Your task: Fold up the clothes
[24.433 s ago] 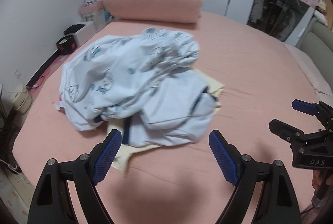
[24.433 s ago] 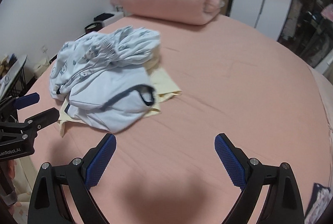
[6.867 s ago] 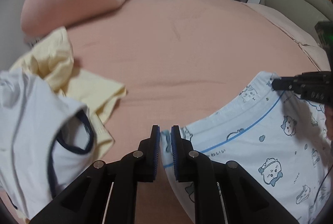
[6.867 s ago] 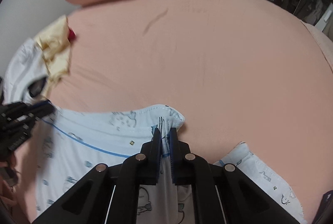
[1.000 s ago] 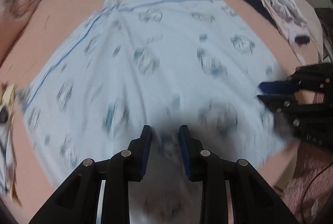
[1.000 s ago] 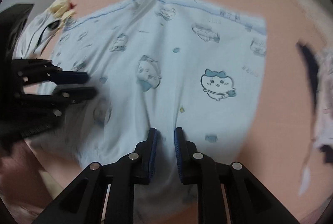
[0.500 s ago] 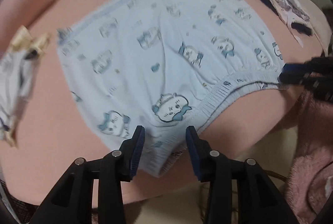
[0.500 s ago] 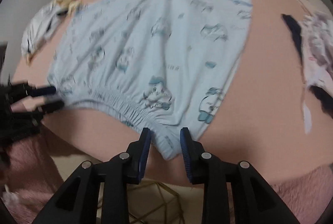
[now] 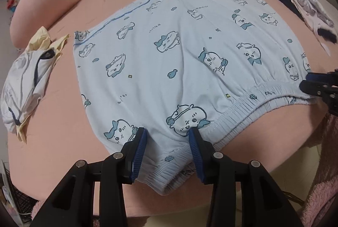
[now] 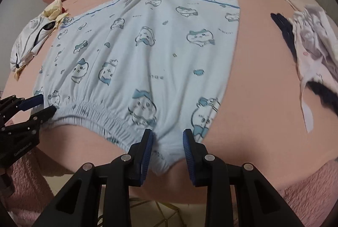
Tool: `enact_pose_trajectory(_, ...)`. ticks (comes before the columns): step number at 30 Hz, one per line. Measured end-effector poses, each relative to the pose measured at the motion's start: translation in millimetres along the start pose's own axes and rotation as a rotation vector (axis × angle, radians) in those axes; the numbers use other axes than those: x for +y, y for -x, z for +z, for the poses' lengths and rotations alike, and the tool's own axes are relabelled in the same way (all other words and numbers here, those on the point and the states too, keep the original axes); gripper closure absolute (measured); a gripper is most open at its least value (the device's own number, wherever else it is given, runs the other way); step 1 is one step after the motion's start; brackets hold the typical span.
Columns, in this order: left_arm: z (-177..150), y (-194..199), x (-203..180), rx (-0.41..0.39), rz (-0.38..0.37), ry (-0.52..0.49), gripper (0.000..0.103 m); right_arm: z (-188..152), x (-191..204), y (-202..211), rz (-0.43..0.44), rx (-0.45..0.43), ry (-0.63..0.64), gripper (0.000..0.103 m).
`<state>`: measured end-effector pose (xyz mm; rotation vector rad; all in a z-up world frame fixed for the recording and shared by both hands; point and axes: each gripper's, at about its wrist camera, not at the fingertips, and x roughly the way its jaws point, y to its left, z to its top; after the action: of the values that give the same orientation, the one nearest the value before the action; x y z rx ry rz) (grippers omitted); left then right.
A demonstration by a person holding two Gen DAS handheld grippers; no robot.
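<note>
Shorts [image 9: 181, 58] spread flat, unfolded; left gripper [image 9: 166, 136] and right gripper [image 10: 166, 138] released, straddling waistband corners. Beside shorts: unfolded pile [image 9: 25, 79]. Folding all pending.

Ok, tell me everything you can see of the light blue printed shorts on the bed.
The light blue shorts lie spread flat on the pink bed, in soft, thin-looking cloth printed with small cartoon animals. A gathered elastic waistband runs along the near edge; a darker blue stripe trims the two far leg hems. The near waistband corners hang slightly over the bed's edge. The left gripper and right gripper each straddle a waistband corner with jaws parted, pads not pressing the cloth.
</note>
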<state>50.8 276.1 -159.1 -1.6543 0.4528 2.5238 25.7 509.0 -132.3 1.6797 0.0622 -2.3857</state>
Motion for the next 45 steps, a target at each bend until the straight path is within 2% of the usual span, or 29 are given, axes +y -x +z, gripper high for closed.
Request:
enact_pose_trajectory(6, 4, 1, 4, 0.025, -0.013, 0.032, 0.065, -1, 4, 8, -0.031, 0.069, 0.032, 0.074)
enact_pose_trajectory(10, 9, 15, 19, -0.048, -0.057, 0.055, 0.065, 32, 19, 26, 0.034, -0.059, 0.040, 0.074)
enact_pose_trajectory(13, 6, -3, 41, 0.021, -0.121, 0.123, 0.064, 36, 24, -5, -0.047, 0.019, 0.068, 0.074)
enact_pose_trajectory(15, -6, -7, 52, 0.048, -0.167, 0.158, 0.064, 25, 20, -21, -0.064, 0.066, 0.070, 0.074)
enact_pose_trajectory(18, -18, 6, 68, 0.039, -0.195, 0.208, 0.064, 7, 8, -13, -0.084, 0.060, 0.084, 0.074)
enact_pose_trajectory(20, -23, 16, 81, 0.025, -0.221, 0.270, 0.064, 0, -5, 0, -0.060, 0.043, 0.030, 0.074)
enact_pose_trajectory(23, -31, 17, 95, 0.038, -0.242, 0.367, 0.064, -4, -30, 12, 0.022, 0.019, -0.127, 0.073)
enact_pose_trajectory(25, -36, 16, 101, 0.042, -0.258, 0.439, 0.064, -6, -43, 8, 0.052, 0.010, -0.233, 0.073)
enact_pose_trajectory(27, -40, 15, 104, 0.042, -0.284, 0.487, 0.064, -9, -48, -3, 0.090, 0.044, -0.316, 0.073)
enact_pose_trajectory(29, -42, 11, 96, 0.065, -0.287, 0.463, 0.064, -10, -50, -11, 0.106, 0.048, -0.355, 0.073)
enact_pose_trajectory(30, -43, 8, 90, 0.081, -0.284, 0.439, 0.064, -9, -48, -13, 0.098, 0.040, -0.333, 0.073)
enact_pose_trajectory(34, -44, 14, 64, 0.090, -0.199, 0.302, 0.063, -8, -29, -16, 0.007, 0.064, -0.152, 0.073)
enact_pose_trajectory(36, -42, 18, 59, 0.101, -0.190, 0.248, 0.064, -9, -28, -15, -0.026, 0.093, -0.110, 0.073)
enact_pose_trajectory(40, -29, 25, 66, 0.079, -0.176, 0.257, 0.064, -1, -59, -4, 0.108, 0.060, -0.269, 0.073)
enact_pose_trajectory(42, -18, 30, 64, 0.044, -0.215, 0.260, 0.064, 10, -70, 3, 0.123, 0.026, -0.298, 0.073)
enact_pose_trajectory(45, 2, 26, 42, 0.019, -0.349, 0.248, 0.064, 23, -79, 10, 0.039, -0.009, -0.257, 0.073)
